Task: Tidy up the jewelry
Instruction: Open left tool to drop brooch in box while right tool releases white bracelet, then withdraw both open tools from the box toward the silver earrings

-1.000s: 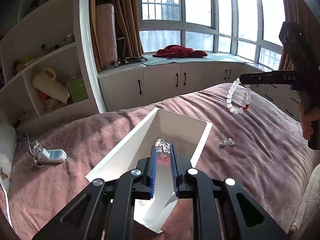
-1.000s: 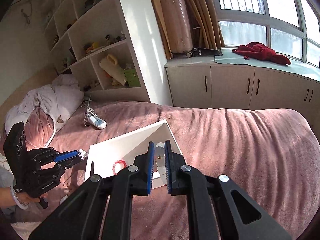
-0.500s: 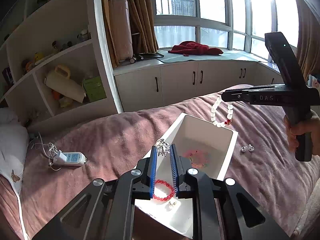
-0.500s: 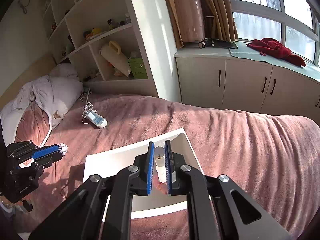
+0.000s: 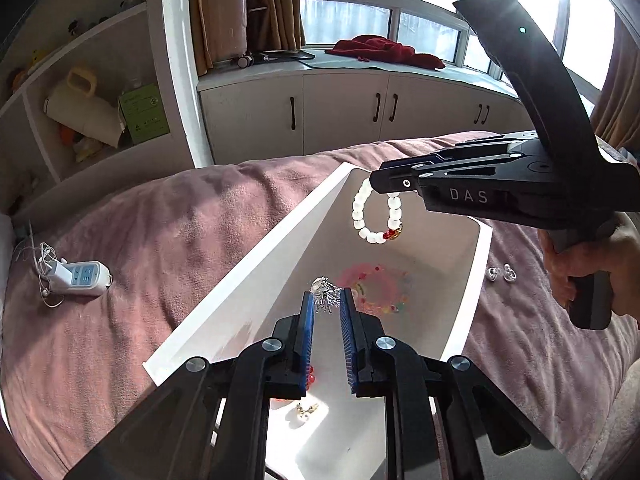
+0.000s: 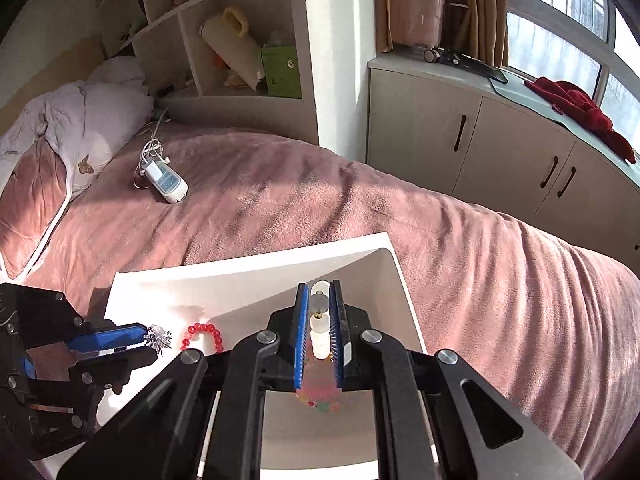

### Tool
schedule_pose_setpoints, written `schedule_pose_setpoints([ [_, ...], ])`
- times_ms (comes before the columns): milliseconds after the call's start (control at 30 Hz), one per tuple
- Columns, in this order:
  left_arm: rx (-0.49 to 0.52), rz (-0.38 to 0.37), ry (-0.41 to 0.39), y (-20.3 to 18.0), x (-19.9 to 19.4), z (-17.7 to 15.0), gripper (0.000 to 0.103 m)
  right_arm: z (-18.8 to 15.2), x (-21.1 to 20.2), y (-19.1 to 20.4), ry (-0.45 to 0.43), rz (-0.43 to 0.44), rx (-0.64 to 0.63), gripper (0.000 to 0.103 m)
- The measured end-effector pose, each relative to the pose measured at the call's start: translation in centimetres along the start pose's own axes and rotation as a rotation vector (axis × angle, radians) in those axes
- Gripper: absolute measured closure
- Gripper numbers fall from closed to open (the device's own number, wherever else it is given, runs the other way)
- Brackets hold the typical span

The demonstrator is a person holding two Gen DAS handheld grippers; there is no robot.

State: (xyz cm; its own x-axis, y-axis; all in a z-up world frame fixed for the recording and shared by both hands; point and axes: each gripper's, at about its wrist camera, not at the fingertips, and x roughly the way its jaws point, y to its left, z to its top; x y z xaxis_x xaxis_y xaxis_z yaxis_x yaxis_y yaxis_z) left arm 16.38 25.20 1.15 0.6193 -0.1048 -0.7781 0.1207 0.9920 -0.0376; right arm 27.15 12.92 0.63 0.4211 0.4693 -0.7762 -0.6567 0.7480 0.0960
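A white open box [image 5: 256, 264] lies on the pink bedspread; it also shows in the right wrist view [image 6: 248, 276]. My left gripper [image 5: 327, 298] is shut on a small silver spiky ornament [image 5: 325, 295] and holds it over the box. My right gripper [image 6: 319, 296] is shut on a white bead bracelet [image 5: 376, 216] that hangs above the box's far end. In the box lie a red bead bracelet [image 6: 201, 334], a multicoloured bead bracelet [image 5: 378, 292] and a small gold piece [image 5: 306, 409]. Two silver earrings [image 5: 502, 274] lie on the bedspread to the right of the box.
A white power strip with a cable [image 5: 78, 278] lies on the bed at the left. A pillow and quilt [image 6: 60, 128] are at the bed's head. White shelves [image 5: 80, 92] and low cabinets [image 5: 344, 116] stand behind the bed.
Both grippers have moved over the box with their pieces. The white bracelet now hangs above the box's far end, and the silver ornament is over its middle.
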Motion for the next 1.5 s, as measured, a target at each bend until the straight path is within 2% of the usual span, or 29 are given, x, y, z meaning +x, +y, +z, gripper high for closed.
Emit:
schedule_pose_setpoints([
  [267,0.013,0.036,0.123,0.6,4.2,-1.5,0.085,-0.9,4.5,1.8,0.074,0.034,-0.037,0.092],
  [500,0.023,0.064,0.208,0.9,6.1,-2.4,0.084,-1.8,6.2,2.0,0.112,0.009,-0.038,0.090],
  [533,0.023,0.062,0.215,0.8,6.2,-2.5,0.083,-1.8,6.2,1.9,0.113,0.008,-0.033,0.090],
  [567,0.024,0.062,0.225,0.7,6.4,-2.6,0.075,-1.9,6.1,1.9,0.114,0.006,-0.028,0.089],
  [600,0.027,0.067,0.234,0.6,6.5,-2.8,0.070,-1.9,6.1,1.8,0.116,0.003,-0.023,0.087],
  [633,0.031,0.072,0.235,0.5,6.5,-3.0,0.064,-2.0,5.9,1.7,0.114,0.005,-0.019,0.078],
  [667,0.035,0.073,0.232,0.3,6.5,-3.1,0.064,-2.0,5.5,1.5,0.107,0.000,-0.016,0.068],
  [700,0.041,0.072,0.225,0.2,6.3,-3.1,0.064,-1.9,5.1,1.4,0.096,0.000,-0.015,0.064],
  [833,0.075,0.109,0.142,-0.8,4.5,-3.0,0.050,-1.7,1.9,0.7,0.036,0.032,-0.005,0.061],
  [933,0.068,0.116,0.009,-1.7,1.9,-2.7,0.032,-1.8,-1.5,-0.2,-0.031,0.051,0.001,0.051],
  [1000,0.068,0.111,-0.075,-2.5,0.3,-2.6,0.030,-2.1,-3.8,-1.0,-0.076,0.049,0.001,0.049],
  [1100,0.113,0.109,-0.161,-4.5,-1.6,-2.4,0.025,-3.2,-7.2,-2.9,-0.129,0.041,0.026,0.039],
  [1200,0.187,0.106,-0.226,-7.3,-3.0,-2.5,0.014,-4.8,-9.9,-5.2,-0.163,0.006,0.046,0.036],
  [1267,0.214,0.095,-0.253,-8.9,-3.6,-2.5,0.011,-6.0,-11.3,-6.9,-0.176,-0.013,0.069,0.032],
  [1500,0.255,0.039,-0.308,-14.3,-4.3,-2.1,0.009,-11.2,-13.2,-11.6,-0.172,-0.092,0.102,0.032],
])
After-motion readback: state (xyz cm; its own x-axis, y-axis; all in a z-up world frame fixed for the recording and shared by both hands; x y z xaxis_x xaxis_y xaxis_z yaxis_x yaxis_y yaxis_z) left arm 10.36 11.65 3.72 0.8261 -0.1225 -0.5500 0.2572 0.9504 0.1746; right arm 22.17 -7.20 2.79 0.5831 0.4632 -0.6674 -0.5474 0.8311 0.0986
